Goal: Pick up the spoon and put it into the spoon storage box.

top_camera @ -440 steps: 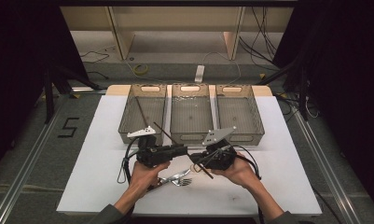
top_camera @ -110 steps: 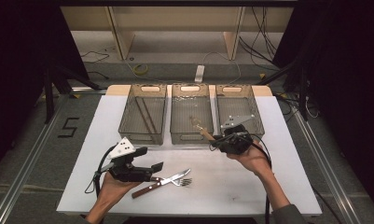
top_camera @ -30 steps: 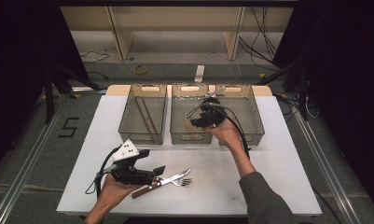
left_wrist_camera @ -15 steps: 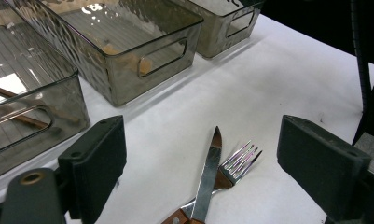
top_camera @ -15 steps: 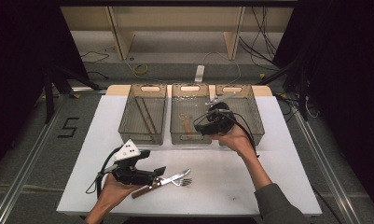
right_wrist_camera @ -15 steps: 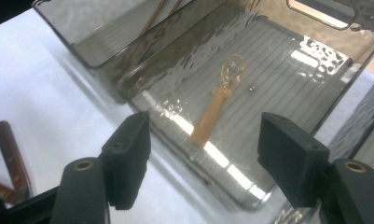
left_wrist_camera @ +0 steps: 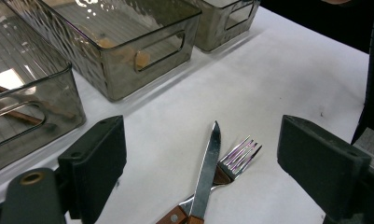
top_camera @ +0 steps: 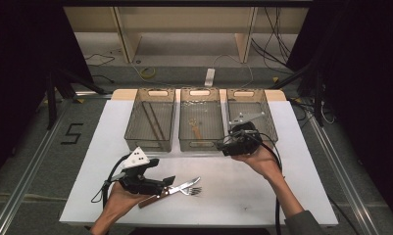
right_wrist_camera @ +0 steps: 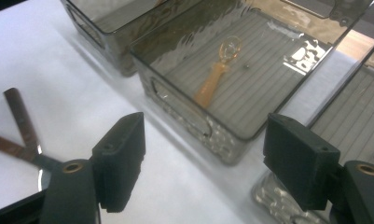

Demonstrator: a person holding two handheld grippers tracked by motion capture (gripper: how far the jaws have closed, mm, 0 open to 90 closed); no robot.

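A wood-handled knife [top_camera: 170, 190] and a fork [top_camera: 191, 190] lie crossed on the white table [top_camera: 110, 132] near its front. My left gripper [top_camera: 168, 182] rests low beside them. Its jaws stand open on either side of the knife [left_wrist_camera: 208, 172] and the fork [left_wrist_camera: 237, 158] without touching them. My right gripper [top_camera: 223, 145] hovers at the front of the middle bin [top_camera: 184, 143]. Its jaws have just been opening and nothing is between them. A wooden-handled spoon [right_wrist_camera: 217, 79] lies in that bin [right_wrist_camera: 189, 116].
Three smoky see-through bins stand in a row at the back of the table. The left bin [top_camera: 135, 129] holds brown sticks and the right bin [top_camera: 270, 125] a metal utensil. Cables trail from both grippers. The table's front edge is near my left hand.
My right hand has drawn back from over the middle bin toward the front and a little right, its jaws spreading wider. The left gripper has stayed still by the knife and fork.
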